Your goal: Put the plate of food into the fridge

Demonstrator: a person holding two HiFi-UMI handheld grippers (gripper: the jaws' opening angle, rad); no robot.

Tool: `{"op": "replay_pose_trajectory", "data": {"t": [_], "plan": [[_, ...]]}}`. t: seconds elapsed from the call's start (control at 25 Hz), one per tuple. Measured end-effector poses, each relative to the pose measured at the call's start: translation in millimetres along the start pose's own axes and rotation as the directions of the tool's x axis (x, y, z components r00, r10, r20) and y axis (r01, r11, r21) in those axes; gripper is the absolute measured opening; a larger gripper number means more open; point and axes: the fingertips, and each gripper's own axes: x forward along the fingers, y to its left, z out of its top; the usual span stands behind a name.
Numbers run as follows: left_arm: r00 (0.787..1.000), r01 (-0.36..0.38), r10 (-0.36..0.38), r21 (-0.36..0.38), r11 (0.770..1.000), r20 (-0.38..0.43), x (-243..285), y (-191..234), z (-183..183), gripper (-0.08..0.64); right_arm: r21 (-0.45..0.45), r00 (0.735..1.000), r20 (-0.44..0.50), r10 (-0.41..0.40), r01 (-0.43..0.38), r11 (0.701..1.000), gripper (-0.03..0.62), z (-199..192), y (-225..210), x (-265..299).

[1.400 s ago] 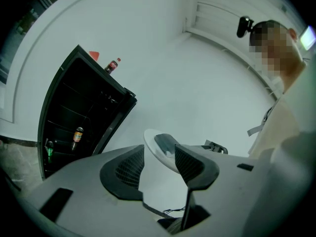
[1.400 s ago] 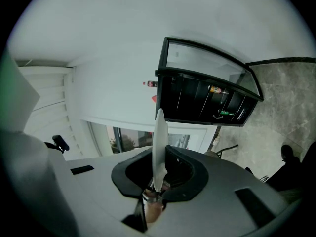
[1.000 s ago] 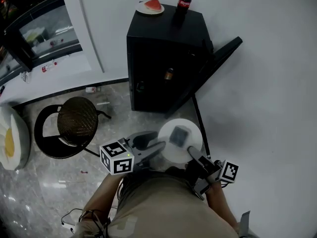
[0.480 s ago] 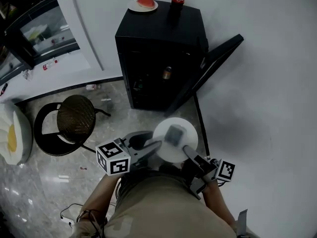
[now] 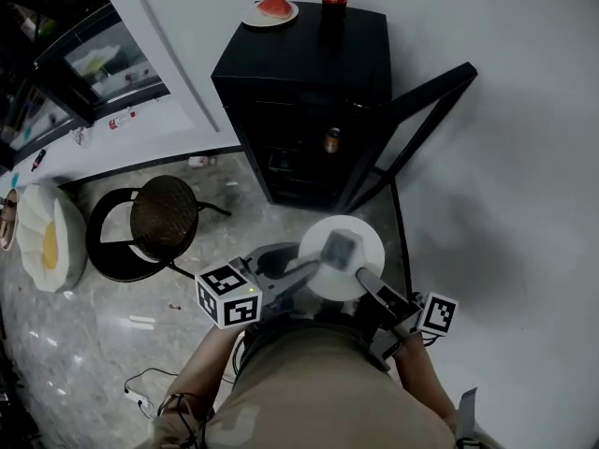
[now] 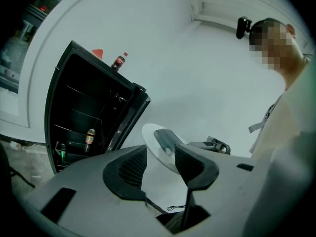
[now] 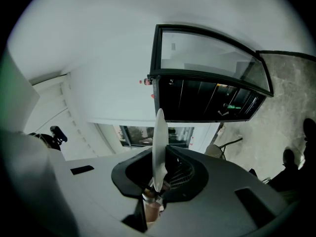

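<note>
Two plates: food plate (image 5: 367, 241) pinched in the right gripper (image 7: 158, 181), watermelon plate (image 5: 255, 15) atop the fridge (image 5: 314, 54); left gripper (image 6: 160, 158) agape.

Person: khaki top (image 5: 318, 382).
Item, left gripper (image 5: 298, 267): light grey moulded body, black ribbed pads (image 6: 132, 168), white cube (image 5: 227, 296) bearing black square markers.
Item, right gripper (image 5: 360, 277): matching grey body, black jaw liners, smaller marker cube (image 5: 438, 313).

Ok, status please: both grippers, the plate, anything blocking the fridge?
Right gripper shut on plate rim. Left gripper open, empty, beside plate. Fridge door open; nothing seen in the way.
</note>
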Motion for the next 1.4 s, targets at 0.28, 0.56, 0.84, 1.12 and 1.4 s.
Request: {"op": "replay_pose_trajectory", "data": {"t": [0.28,0.56,0.84,1.12,1.4], "plan": [[0.993,-0.118,0.118,-0.001,0.993,-0.004,16,2,-5,0.175,-0.012,0.996,-0.088,0.005,-0.006,1.0,0.037,19,-7,-1],[0.979,-0.202,0.202,-0.018,0.979,0.039,20,3,-2,0.175,-0.024,0.983,-0.181,0.017,-0.022,0.999,0.037,31,-6,4],[0.955,-0.28,0.284,-0.054,0.959,0.086,13,6,-2,0.175,-0.021,0.961,-0.276,0.029,-0.036,0.999,0.037,33,-8,16],[0.921,-0.358,0.366,-0.083,0.93,0.13,-3,13,1,0.175,0.0,0.94,-0.338,0.039,-0.042,0.999,0.037,27,-9,34],[0.9,-0.391,0.404,-0.105,0.914,0.165,-17,25,4,0.175,-0.007,0.92,-0.389,0.036,-0.042,0.999,0.037,22,-8,59]]}}
